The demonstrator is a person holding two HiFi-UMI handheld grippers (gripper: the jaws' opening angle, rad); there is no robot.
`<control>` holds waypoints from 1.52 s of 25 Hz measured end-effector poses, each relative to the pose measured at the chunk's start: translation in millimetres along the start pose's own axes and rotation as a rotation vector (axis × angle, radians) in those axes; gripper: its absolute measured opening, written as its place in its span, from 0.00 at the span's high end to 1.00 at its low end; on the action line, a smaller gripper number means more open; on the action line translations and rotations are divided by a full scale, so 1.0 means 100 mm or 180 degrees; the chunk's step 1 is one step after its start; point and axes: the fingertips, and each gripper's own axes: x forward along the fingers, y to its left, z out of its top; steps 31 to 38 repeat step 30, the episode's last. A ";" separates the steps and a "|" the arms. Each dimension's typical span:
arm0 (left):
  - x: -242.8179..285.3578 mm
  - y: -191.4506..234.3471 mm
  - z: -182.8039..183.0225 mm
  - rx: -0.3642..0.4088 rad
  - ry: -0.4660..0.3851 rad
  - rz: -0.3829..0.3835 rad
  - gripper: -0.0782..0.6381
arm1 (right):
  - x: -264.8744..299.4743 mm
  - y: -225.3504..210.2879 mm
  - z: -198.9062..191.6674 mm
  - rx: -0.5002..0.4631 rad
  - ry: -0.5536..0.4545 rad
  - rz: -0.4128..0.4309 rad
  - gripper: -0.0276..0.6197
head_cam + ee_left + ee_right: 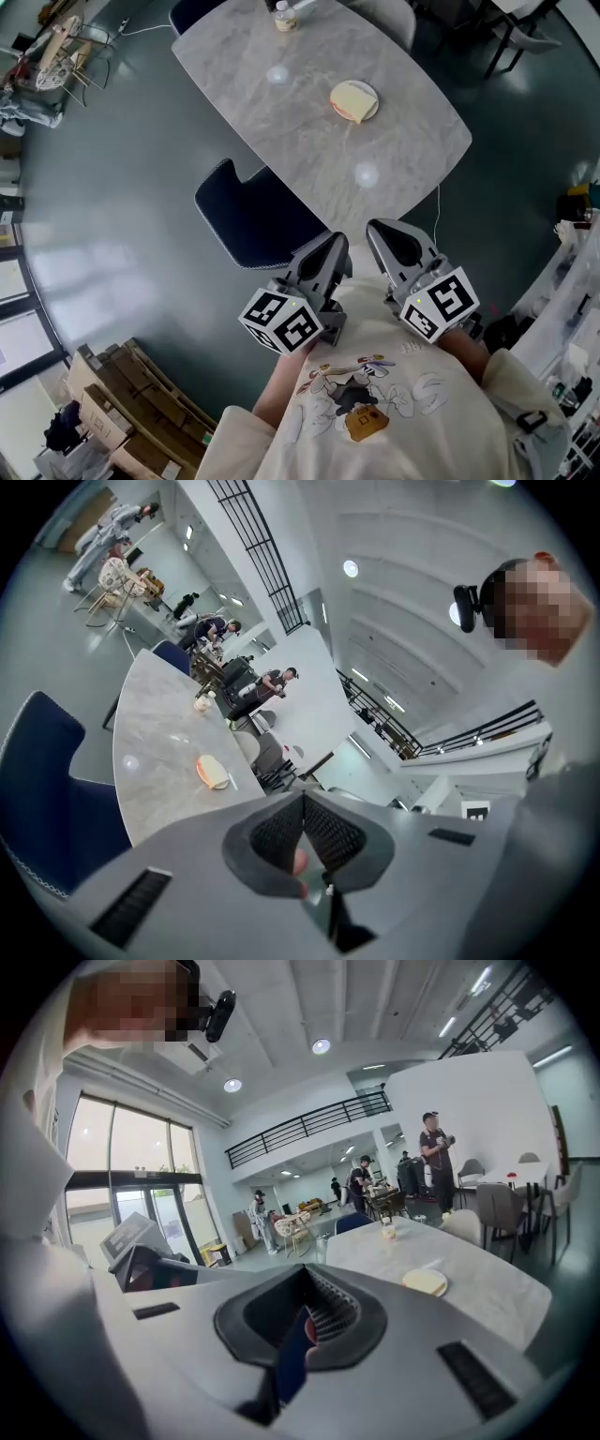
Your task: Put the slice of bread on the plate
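Observation:
A slice of bread (pixel 350 101) lies on a small white plate (pixel 367 89) on the far half of the grey marble table (pixel 309 112). Both grippers hang close to the person's chest, short of the table's near edge and well away from the plate. On my left gripper (pixel 336 246) the jaws are pressed together with nothing in them. My right gripper (pixel 379 231) is shut and empty too. In the left gripper view, plate and bread (pixel 213 772) lie far beyond the shut left gripper (pixel 303 799). In the right gripper view they (pixel 425 1282) lie past the right gripper (pixel 305 1271).
A dark blue chair (pixel 253 217) stands at the table's near left edge, just ahead of the left gripper. A small jar (pixel 285 17) sits at the far end of the table. Cardboard boxes (pixel 122 403) are stacked at lower left. People (pixel 435 1162) stand in the background.

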 end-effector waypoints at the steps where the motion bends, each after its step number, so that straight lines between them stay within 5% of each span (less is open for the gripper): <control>1: -0.03 -0.01 -0.01 0.0031 0.0025 -0.0038 0.88 | -0.03 0.06 -0.04 0.0041 -0.0026 -0.0052 0.95; 8: -0.22 -0.07 -0.22 0.0053 0.0207 -0.0125 0.88 | -0.19 0.51 -0.14 -0.0377 -0.0083 -0.0046 0.95; 38: -0.64 0.02 0.00 0.0067 0.0082 -0.0082 0.88 | -0.03 0.85 -0.29 -0.0192 0.0047 0.0033 0.95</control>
